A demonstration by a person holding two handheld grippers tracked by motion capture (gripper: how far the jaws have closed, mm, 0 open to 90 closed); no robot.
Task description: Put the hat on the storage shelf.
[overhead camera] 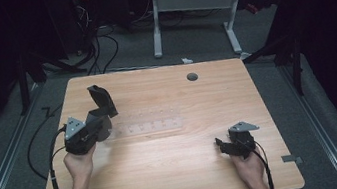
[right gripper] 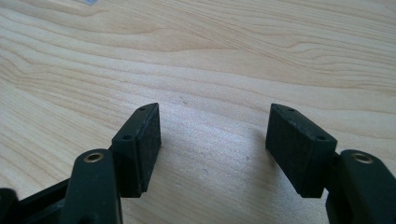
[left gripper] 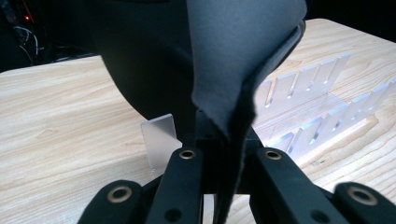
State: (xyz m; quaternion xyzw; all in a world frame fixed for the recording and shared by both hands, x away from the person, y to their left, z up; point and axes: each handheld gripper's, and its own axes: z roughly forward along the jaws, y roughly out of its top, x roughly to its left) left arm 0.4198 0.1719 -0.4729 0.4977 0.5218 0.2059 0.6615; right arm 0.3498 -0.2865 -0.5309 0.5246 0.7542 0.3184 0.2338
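From above, the left tool [overhead camera: 91,127] is clamped on a dark cloth [overhead camera: 101,100] at the clear rack's [overhead camera: 147,126] left end. Its own view shows the cloth [left gripper: 233,60] standing upright, the rack [left gripper: 310,109] just behind. The right tool [right gripper: 212,140] gapes over bare counter [right gripper: 224,56], well away.

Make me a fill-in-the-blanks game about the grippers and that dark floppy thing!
1. The left gripper is shut on a dark ____ sheet.
2. The right gripper has its fingers ____.
3. The see-through rack sits on the ____ table.
4. The right gripper holds ____.

Missing words: grey; open; wooden; nothing
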